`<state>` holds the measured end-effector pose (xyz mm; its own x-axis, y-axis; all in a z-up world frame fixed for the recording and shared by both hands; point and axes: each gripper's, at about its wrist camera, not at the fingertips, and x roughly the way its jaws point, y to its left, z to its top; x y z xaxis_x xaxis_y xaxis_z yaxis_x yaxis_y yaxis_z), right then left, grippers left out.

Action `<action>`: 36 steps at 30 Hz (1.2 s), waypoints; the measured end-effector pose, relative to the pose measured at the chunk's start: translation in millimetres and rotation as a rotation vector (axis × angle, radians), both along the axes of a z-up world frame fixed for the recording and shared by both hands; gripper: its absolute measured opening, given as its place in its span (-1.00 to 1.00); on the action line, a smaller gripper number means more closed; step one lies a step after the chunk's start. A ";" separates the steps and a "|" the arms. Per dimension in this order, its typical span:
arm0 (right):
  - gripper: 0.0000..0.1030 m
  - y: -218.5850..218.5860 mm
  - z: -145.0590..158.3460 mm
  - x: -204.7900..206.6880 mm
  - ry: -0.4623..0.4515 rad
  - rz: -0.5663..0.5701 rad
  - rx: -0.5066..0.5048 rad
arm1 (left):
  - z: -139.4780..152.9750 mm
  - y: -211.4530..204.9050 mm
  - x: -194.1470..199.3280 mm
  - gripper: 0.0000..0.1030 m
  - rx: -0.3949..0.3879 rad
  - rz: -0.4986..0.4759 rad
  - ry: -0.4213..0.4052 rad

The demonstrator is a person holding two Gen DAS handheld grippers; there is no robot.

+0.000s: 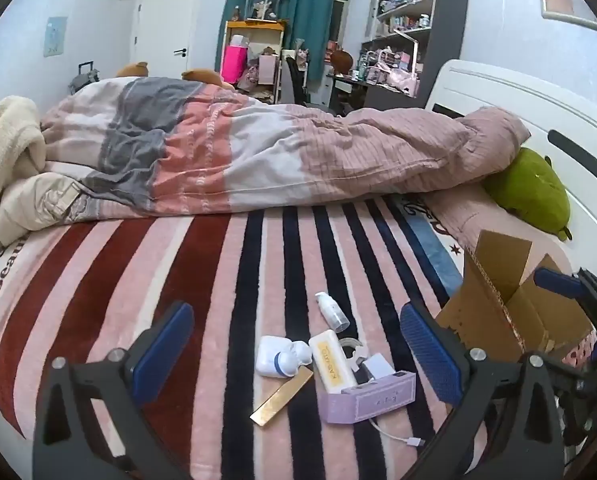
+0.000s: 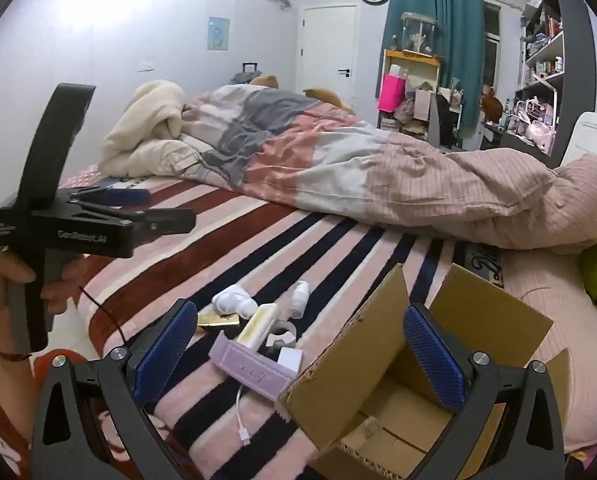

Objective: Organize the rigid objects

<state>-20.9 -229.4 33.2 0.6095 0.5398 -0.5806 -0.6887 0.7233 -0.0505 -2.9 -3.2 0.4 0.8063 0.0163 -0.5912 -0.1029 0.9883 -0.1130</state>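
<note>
- We hold the left tool (image 1: pixel 296 354) with its jaws spread wide and nothing between the pads; it hangs above the striped blanket (image 1: pixel 186 272) on the bed, pointing down at the cluster of items.
- We hold the right tool (image 2: pixel 300 354) spread just as wide, also empty; its right pad sits over the open box (image 2: pixel 382 356), its left pad over the blanket edge.
- Readable writing: the left tool's body, seen from the right wrist view, carries white lettering we cannot make out fully; the blanket shows "Beau…" at its left border; the cream tube (image 1: pixel 332 360) bears a yellow label with small print too fine to read; the lilac case (image 1: pixel 368 398) has faint marks, unreadable.
- Item cluster: white device (image 1: pixel 278 358), gold bar (image 1: pixel 282 398), cream tube, tape roll (image 1: pixel 354 346), white charger (image 1: pixel 378 366) with cable (image 1: pixel 398 436), lilac case. These lie touching or just beside each other near the bed's front edge.
- The small white bottle (image 1: pixel 330 312) lies apart, just behind the cluster.
- The box stands right of the cluster, flaps raised, its near corner just beside the lilac case.
- Open room: the blanket left of the cluster is bare up to the rumpled duvet (image 1: pixel 258 152).
</note>
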 end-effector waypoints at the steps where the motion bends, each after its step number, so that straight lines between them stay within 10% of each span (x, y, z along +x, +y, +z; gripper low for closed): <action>1: 1.00 1.9 0.2 0.1 0.004 0.004 0.007 | 0.3 -1.3 -1.6 0.99 0.009 0.002 0.000; 36: 1.00 19.4 0.0 -6.4 -0.049 -0.051 0.033 | -1.7 16.5 -10.8 0.99 -0.091 -0.001 0.000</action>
